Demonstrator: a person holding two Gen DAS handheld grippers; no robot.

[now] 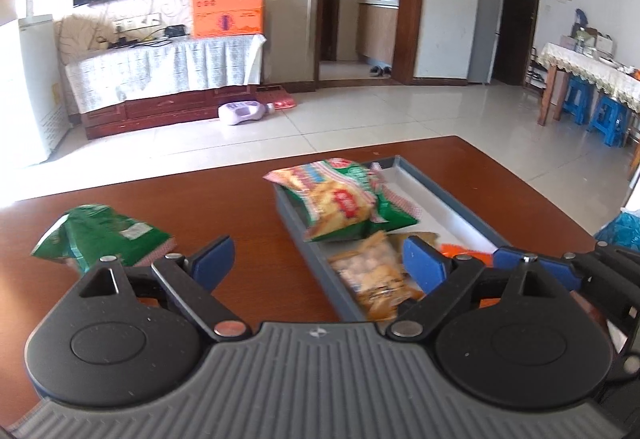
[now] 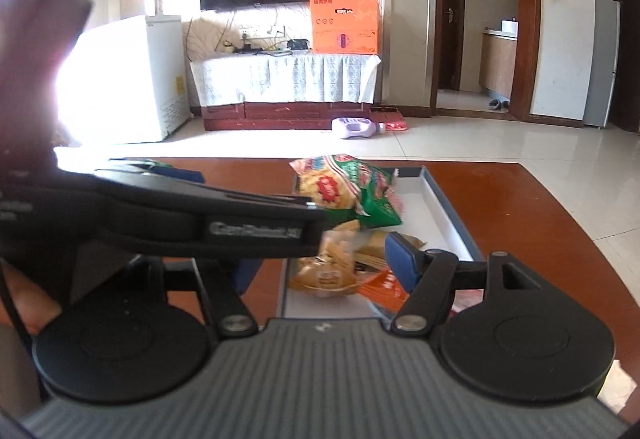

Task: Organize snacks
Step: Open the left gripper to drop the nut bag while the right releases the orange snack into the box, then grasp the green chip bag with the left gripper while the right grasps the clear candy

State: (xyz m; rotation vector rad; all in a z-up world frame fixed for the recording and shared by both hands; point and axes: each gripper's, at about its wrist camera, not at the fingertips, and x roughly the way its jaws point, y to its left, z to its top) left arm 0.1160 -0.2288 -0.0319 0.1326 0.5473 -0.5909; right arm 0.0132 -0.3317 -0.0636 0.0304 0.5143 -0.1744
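Observation:
A grey tray (image 1: 448,199) sits on the brown table (image 1: 200,199). In it lie a green-and-red chip bag (image 1: 344,199), a clear bag of golden snacks (image 1: 372,279) and an orange packet (image 1: 464,251). A green snack bag (image 1: 100,235) lies on the table to the left, outside the tray. My left gripper (image 1: 320,263) is open and empty, above the tray's near left edge. My right gripper (image 2: 320,259) is open and empty over the tray's near end (image 2: 440,215); the left gripper's body (image 2: 180,219) crosses in front and hides its left finger.
The table's far edge (image 1: 280,159) drops to a tiled floor. A TV stand with an orange box (image 1: 226,3), a white fridge (image 2: 132,79), a purple bottle on the floor (image 1: 244,113) and a dining table with blue stools (image 1: 592,107) stand beyond.

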